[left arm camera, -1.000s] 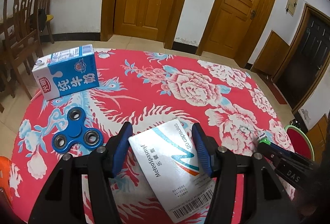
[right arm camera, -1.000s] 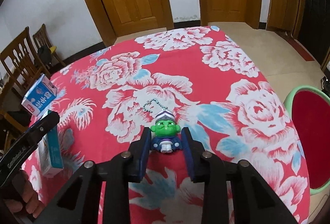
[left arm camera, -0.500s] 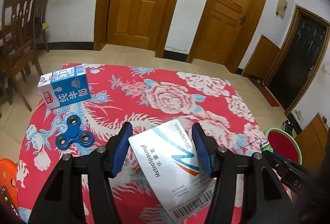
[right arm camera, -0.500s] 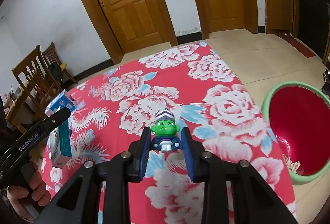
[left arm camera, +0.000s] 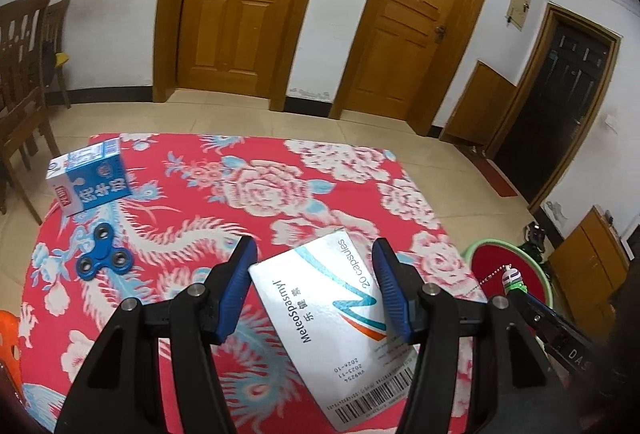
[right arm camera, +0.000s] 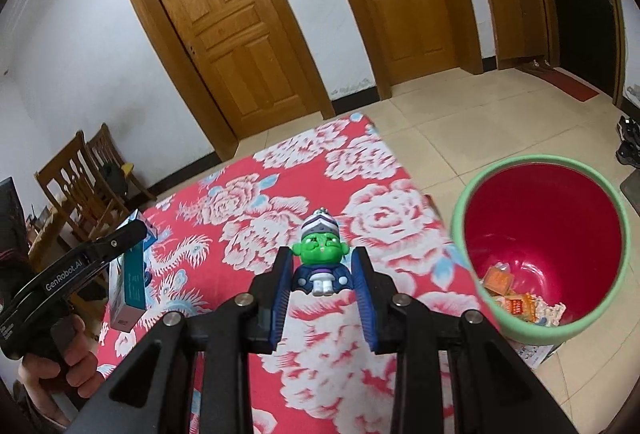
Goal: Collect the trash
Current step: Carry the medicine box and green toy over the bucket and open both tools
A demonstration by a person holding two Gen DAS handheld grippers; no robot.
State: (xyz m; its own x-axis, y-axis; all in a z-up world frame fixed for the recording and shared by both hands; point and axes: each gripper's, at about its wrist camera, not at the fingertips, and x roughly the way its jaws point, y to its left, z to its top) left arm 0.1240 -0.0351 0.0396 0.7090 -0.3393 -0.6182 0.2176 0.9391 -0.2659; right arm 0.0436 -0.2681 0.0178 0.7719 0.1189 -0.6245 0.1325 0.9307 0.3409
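Left gripper (left arm camera: pixel 314 288): blue ribbed fingers (left arm camera: pixel 239 286) pinch a white medicine box (left arm camera: pixel 340 330) printed "MeteoSpasmyl" and "20 capsules", one pad on each long side. Box is tilted, barcode end nearest the camera, held up off the desk (left arm camera: pixel 248 194).

Right gripper (right arm camera: pixel 322 280): blue-padded fingers (right arm camera: pixel 282 286) pinch a small green-faced figurine keychain (right arm camera: pixel 320 258) by its dark blue body. Head with striped white-purple cap sticks up above the fingertips; a metal loop sits on top of the cap. Figurine faces the camera, clear of the desk.

Outward, left view: desk covered with a red cloth with white and blue floral print. Blue fidget spinner (left arm camera: pixel 102 252) lies flat on the cloth, left of the left gripper. Blue and white milk carton (left arm camera: pixel 90 180) lies on its side further back at the far left corner, apart from the spinner. The right gripper shows at the right edge with the keychain and its bead chain over a bin.

Right view: red bin with green rim (right arm camera: pixel 540 250) stands on the tiled floor just right of the desk edge, near right of the figurine. Orange and white wrappers (right arm camera: pixel 516 298) lie in its bottom. At left, a person's hand (right arm camera: pixel 60 358) grips the left gripper's handle, medicine box seen edge-on in it.

Background: two wooden doors (right arm camera: pixel 236 34) in a white wall, wooden chairs (right arm camera: pixel 80 178) far left, dark doorway at right.
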